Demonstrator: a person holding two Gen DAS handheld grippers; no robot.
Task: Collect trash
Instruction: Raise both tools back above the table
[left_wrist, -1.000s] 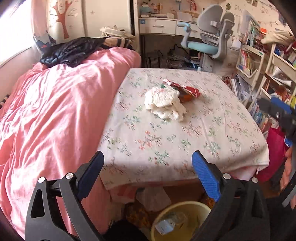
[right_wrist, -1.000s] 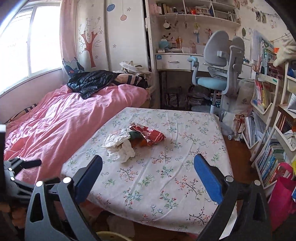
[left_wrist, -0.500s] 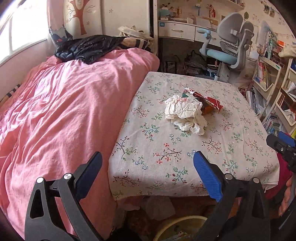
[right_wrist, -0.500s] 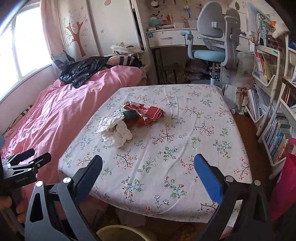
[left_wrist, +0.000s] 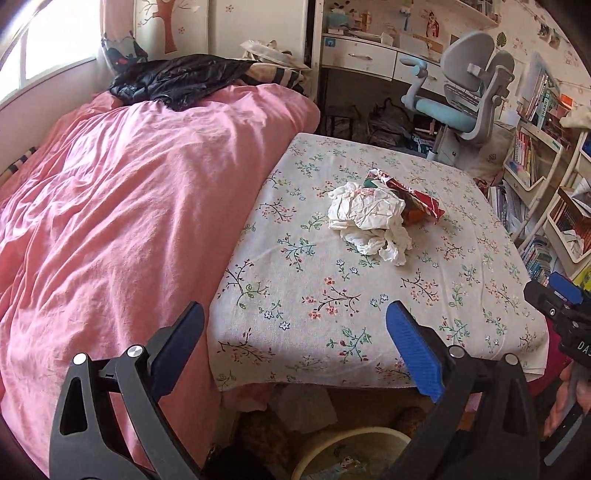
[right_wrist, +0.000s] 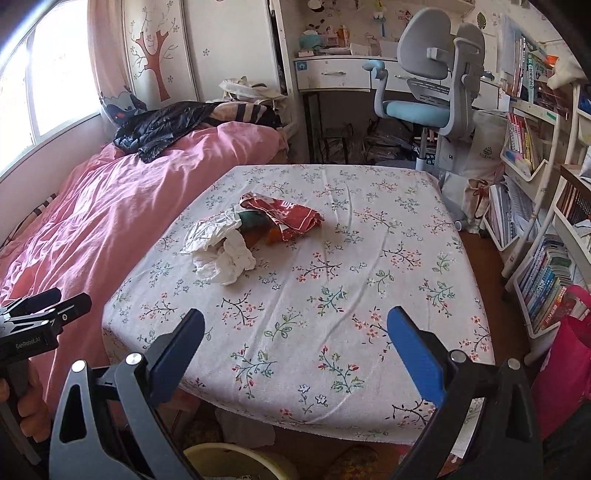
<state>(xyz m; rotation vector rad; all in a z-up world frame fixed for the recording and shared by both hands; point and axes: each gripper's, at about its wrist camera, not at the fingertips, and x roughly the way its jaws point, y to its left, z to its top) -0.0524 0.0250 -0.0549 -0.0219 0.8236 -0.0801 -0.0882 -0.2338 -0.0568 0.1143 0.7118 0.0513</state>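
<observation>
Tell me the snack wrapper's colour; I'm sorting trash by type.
Red with white print, the snack wrapper shows best in the right wrist view.

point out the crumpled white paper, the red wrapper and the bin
crumpled white paper (left_wrist: 364, 212), left wrist view, middle of the wad
red wrapper (right_wrist: 286, 214), right wrist view, its flat printed face
bin (left_wrist: 354, 435), left wrist view, pale rim under the table edge

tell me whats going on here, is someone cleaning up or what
A person holds a gripper in each hand, facing a table with a floral tablecloth. The left gripper and the right gripper both have their jaws open and hold nothing. The trash, a crumpled white paper and a red snack wrapper, lies untouched mid-table. A yellow bin sits on the floor by the near edge.
</observation>
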